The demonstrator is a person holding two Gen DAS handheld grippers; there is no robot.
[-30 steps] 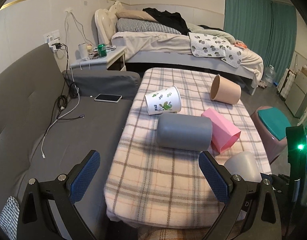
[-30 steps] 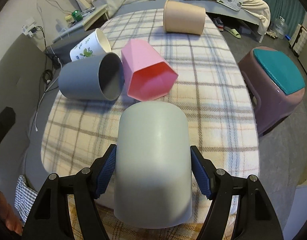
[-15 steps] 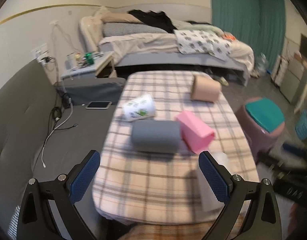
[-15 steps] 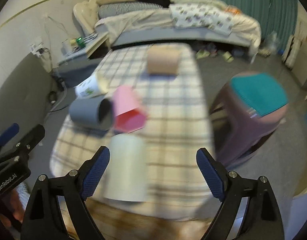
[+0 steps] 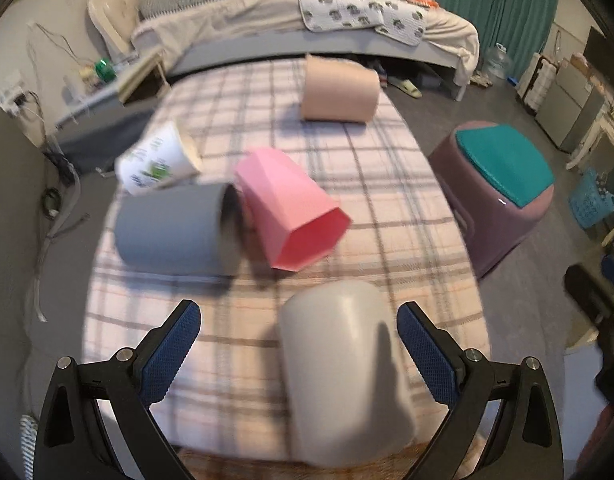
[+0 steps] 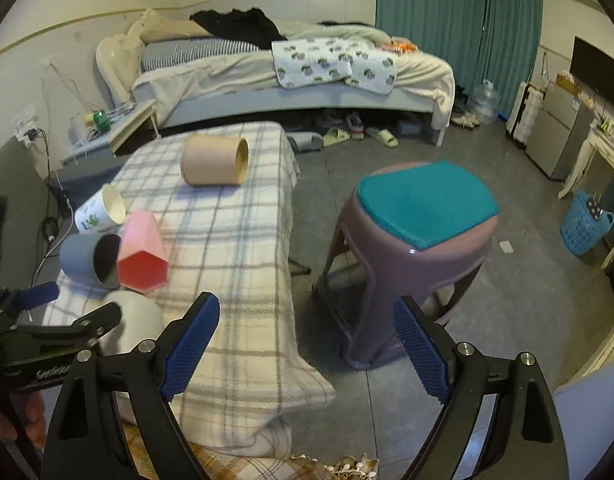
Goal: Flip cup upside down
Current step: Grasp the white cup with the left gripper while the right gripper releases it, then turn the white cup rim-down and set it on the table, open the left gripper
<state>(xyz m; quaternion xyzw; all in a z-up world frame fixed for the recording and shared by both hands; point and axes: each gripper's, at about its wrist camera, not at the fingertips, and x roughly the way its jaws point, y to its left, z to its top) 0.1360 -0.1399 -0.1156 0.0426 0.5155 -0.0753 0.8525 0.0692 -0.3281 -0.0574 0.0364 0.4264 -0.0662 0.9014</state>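
Note:
A white cup (image 5: pixel 343 376) stands upside down on the plaid table (image 5: pixel 387 216) near its front edge. My left gripper (image 5: pixel 299 356) is open, its blue pads on either side of the cup with gaps, not touching. The cup also shows in the right wrist view (image 6: pixel 135 326), partly hidden behind the left gripper's arm. My right gripper (image 6: pixel 307 348) is open and empty, off the table's right side over the floor. A grey cup (image 5: pixel 175 234), a pink cup (image 5: pixel 291 212), a leaf-print cup (image 5: pixel 157 160) and a beige cup (image 5: pixel 339 90) lie on their sides.
A purple stool with a teal top (image 6: pixel 419 248) stands right of the table. A bed (image 6: pixel 291 76) runs along the far wall, a nightstand (image 6: pixel 111 128) at its left. A grey sofa with cables (image 5: pixel 47 208) borders the table's left side.
My right gripper let go of the white cup and pulled back to the right, off the table. My left gripper moved right and forward so that its open fingers now flank the cup.

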